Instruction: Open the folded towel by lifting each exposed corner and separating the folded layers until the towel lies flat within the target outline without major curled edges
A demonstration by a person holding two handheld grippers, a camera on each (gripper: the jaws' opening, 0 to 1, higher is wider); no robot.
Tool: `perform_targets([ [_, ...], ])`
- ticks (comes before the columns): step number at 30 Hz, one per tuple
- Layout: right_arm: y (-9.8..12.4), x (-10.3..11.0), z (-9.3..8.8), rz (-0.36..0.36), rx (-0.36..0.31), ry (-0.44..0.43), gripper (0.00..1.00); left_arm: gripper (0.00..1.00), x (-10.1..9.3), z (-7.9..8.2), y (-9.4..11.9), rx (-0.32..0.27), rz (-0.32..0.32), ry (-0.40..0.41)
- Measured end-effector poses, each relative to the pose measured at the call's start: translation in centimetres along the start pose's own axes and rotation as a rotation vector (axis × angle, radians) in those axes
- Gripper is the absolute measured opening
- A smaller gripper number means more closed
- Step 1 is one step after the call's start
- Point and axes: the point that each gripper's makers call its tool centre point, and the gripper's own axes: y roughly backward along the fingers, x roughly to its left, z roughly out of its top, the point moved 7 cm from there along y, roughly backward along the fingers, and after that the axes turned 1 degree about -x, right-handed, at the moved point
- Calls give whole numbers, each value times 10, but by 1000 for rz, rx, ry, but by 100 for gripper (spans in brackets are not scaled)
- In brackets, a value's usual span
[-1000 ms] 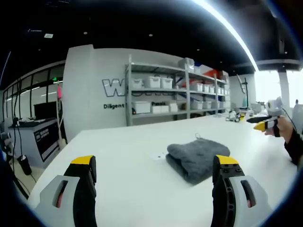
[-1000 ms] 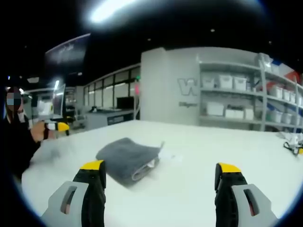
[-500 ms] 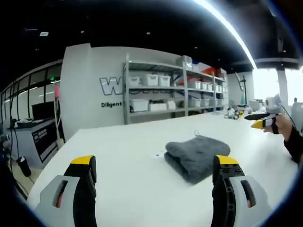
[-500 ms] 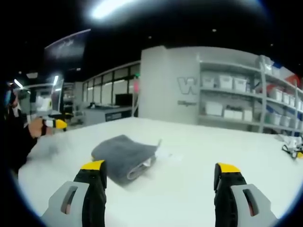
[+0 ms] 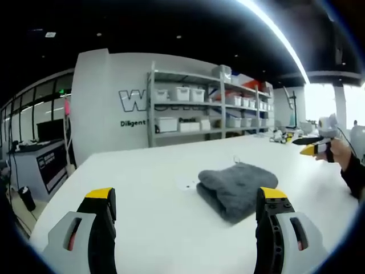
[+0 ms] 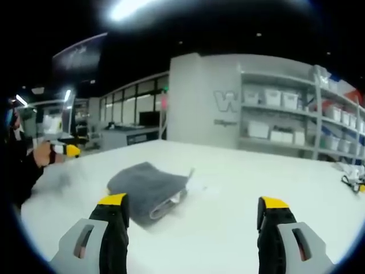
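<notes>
The thick grey terry towel (image 5: pixel 236 189), folded into a plump rectangle, lies on the wide white tabletop (image 5: pixel 154 171) just as it did a second ago: its layers are unopened and no corner has been lifted, so the unfolding has not begun. What has changed is small. In the left gripper view the towel sits a touch lower and nearer, and in the right gripper view the same towel (image 6: pixel 147 188) has slid toward the jaw on the left of the frame, which suggests both hands are easing in on it. A stacked folded edge with a pale inner layer faces the right gripper's camera, and a small loop pokes up at the far end. No target outline can be made out. The left gripper (image 5: pixel 185 220) and right gripper (image 6: pixel 190 222) both stand spread wide, holding nothing, short of the cloth. Grey shelving with white bins (image 5: pixel 194 111) lines the back wall.
</notes>
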Motion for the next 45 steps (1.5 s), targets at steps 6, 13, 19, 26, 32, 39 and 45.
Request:
perform_targets([
  [6, -4, 2, 0, 2, 3, -3, 94, 100, -4, 4, -3, -5, -6, -2],
  [13, -17, 3, 1, -4, -1, -20, 94, 100, -14, 7, -11, -14, -16, 9],
  [19, -23, 4, -2, 2, 13, -18, 94, 100, -22, 8, -15, -10, -28, -11],
  [26, -28, -1, 2, -4, 15, -12, 92, 100, -19, 5, -18, 3, -24, 1],
  [32, -35, 1, 1, 7, 31, 6, 92, 100, -20, 2, -26, 25, -40, -5],
  [39, -42, -3, -2, 10, 42, 3, 92, 100, -18, 3, -35, 23, -45, 15],
  [45, -47, 0, 6, 18, 33, -5, 91, 100, -24, 4, -45, 55, -85, -32],
])
